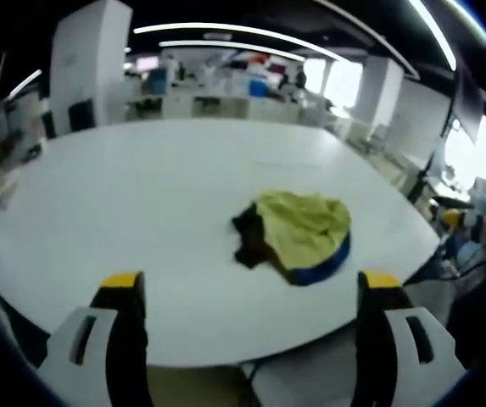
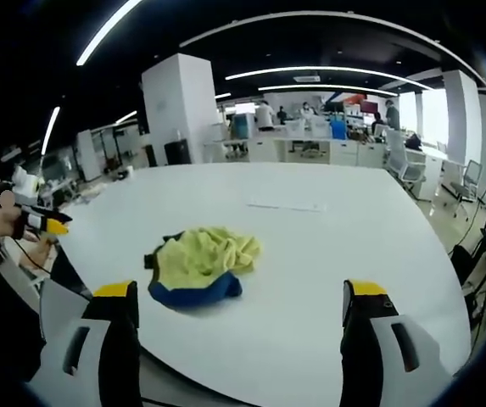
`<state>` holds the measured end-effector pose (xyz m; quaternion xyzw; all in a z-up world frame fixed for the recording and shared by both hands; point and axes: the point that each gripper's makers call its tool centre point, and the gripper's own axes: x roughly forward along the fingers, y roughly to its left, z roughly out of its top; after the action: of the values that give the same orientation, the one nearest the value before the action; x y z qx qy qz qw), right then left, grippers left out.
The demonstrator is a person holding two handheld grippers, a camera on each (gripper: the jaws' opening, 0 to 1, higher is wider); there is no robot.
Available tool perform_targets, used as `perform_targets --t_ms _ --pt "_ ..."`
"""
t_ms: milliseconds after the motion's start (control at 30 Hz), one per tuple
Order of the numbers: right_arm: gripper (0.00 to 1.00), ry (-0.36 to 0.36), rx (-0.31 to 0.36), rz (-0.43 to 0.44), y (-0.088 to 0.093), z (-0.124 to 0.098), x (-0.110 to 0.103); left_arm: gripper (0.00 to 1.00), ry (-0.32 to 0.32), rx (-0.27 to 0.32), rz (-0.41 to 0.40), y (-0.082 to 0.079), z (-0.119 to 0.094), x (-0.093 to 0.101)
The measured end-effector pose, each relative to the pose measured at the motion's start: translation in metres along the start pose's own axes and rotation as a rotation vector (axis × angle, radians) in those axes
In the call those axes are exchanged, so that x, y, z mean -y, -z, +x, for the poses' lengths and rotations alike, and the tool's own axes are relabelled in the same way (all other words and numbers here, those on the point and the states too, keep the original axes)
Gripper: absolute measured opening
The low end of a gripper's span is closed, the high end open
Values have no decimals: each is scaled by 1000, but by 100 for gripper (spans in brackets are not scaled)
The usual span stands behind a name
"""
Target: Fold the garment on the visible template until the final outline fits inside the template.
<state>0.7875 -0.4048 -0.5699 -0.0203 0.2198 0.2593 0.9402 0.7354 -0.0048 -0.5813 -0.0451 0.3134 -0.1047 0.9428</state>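
Garment (image 1: 298, 236), a crumpled yellow heap with blue edge and dark part, lies on the white desk (image 1: 141, 203) in the left gripper view, beyond the left claw (image 1: 251, 284), spread and holding nothing. Right gripper view: same heap near the desk's near edge, ahead of the right claw (image 2: 238, 292), likewise spread wide

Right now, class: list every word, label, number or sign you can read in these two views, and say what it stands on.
None can be read.
The garment on the white table shows no legible print.
Background desks and screens are too small and blurred.
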Motion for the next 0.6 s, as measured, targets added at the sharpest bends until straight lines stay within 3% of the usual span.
perform_targets --t_ms 600 --pt "97 -13 -26 -19 8 5 0 96 17 -13 13 -2 7 1"
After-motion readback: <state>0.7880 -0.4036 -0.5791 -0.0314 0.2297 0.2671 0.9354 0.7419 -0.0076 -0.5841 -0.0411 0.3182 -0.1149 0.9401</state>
